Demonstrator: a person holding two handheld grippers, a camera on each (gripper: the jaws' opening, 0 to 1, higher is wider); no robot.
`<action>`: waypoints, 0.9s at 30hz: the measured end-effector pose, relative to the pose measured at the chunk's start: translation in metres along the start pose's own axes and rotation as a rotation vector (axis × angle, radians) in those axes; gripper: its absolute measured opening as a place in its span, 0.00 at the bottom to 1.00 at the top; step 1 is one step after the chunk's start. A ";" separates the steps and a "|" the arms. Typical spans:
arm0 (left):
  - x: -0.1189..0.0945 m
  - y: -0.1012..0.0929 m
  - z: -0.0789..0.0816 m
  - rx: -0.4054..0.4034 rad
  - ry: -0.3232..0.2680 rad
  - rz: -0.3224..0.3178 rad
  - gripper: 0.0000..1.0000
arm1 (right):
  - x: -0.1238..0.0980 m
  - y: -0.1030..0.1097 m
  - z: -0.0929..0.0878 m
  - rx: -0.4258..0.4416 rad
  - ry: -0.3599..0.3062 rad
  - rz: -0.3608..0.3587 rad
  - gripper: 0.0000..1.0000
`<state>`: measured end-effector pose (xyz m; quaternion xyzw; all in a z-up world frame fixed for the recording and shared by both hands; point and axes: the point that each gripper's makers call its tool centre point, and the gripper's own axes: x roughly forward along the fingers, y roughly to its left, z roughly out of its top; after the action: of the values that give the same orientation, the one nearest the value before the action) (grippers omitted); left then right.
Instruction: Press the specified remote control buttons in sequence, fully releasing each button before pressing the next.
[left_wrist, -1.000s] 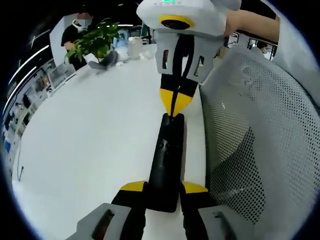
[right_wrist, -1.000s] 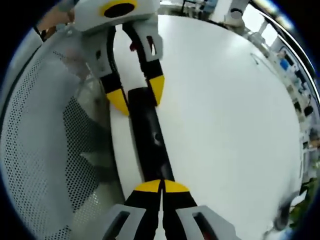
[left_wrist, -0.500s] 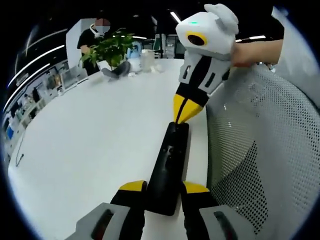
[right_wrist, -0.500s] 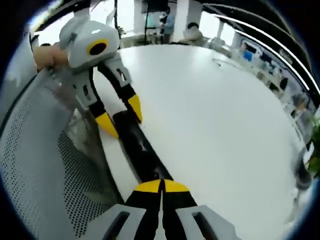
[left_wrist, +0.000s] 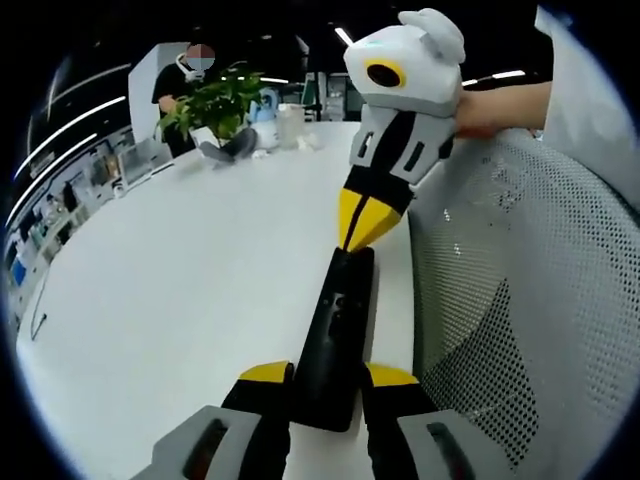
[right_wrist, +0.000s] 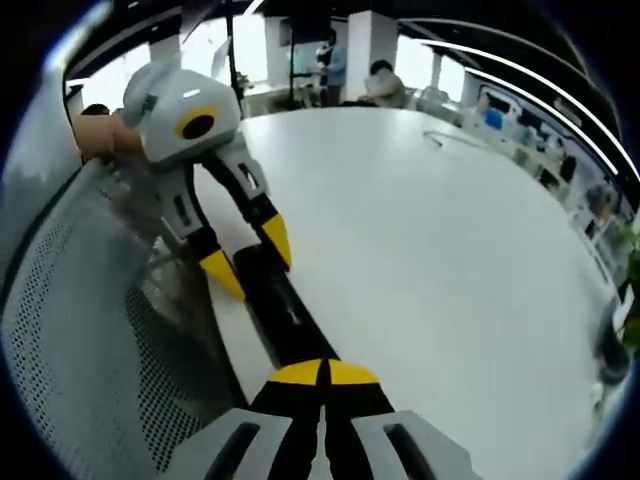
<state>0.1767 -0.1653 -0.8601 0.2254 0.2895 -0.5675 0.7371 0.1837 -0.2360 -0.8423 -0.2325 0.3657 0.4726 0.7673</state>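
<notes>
A long black remote lies on the white table. My left gripper is shut on its near end, one yellow tip on each side. My right gripper comes down from the upper right, its yellow tips shut together into one point at the remote's far end; whether it touches I cannot tell. In the right gripper view my right gripper is shut at the bottom, over the near end of the remote. There the left gripper straddles the remote's far end.
A white mesh chair back stands close beside the remote, also seen as the chair back. A potted plant, cups and a person are at the table's far side. A hand holds the right gripper.
The right gripper has tilted from steep over the remote to a slant, its shut tip staying at the remote's far end. The left gripper keeps its hold; the remote has not moved.
</notes>
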 end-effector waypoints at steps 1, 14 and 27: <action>0.000 0.000 0.000 0.000 0.000 0.000 0.27 | 0.000 0.000 -0.001 0.002 0.003 0.004 0.00; 0.000 0.000 0.000 -0.008 -0.003 -0.002 0.27 | 0.004 0.003 -0.009 -0.084 0.066 0.001 0.00; 0.000 0.000 0.000 0.001 -0.007 -0.006 0.27 | 0.007 0.003 -0.009 -0.147 0.286 0.124 0.00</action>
<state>0.1764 -0.1659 -0.8602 0.2231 0.2874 -0.5707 0.7361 0.1801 -0.2371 -0.8540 -0.3299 0.4491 0.5067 0.6579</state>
